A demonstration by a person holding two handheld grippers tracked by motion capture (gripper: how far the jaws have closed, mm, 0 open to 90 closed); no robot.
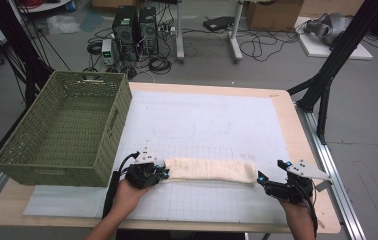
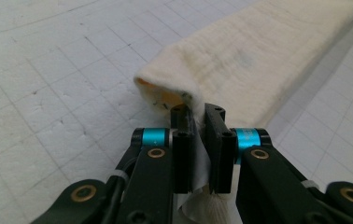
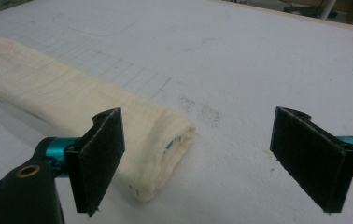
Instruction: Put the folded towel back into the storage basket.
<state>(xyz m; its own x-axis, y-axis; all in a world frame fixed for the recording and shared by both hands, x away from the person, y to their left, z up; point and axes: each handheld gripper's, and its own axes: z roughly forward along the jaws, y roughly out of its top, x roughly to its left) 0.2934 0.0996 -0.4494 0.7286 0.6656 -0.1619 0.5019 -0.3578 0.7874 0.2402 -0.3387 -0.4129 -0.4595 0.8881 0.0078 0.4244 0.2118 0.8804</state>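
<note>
cloth (image 1: 211,171): soft, light, floppy | left tongs (image 2: 199,122): pinching its end | right tongs (image 3: 212,161): spread wide beside the other end | grab both ends

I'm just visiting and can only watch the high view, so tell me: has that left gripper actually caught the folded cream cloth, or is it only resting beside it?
Observer: Caught. The left gripper has its jaws pinched on the cloth at its near corner.
Operator: Is the cloth one layer?
Observer: No, that end gapes open, with something yellow-orange inside the fold.
Operator: And the right gripper?
Observer: The right gripper is wide open; the cloth's other end lies by one of its jaws, not gripped.
</note>
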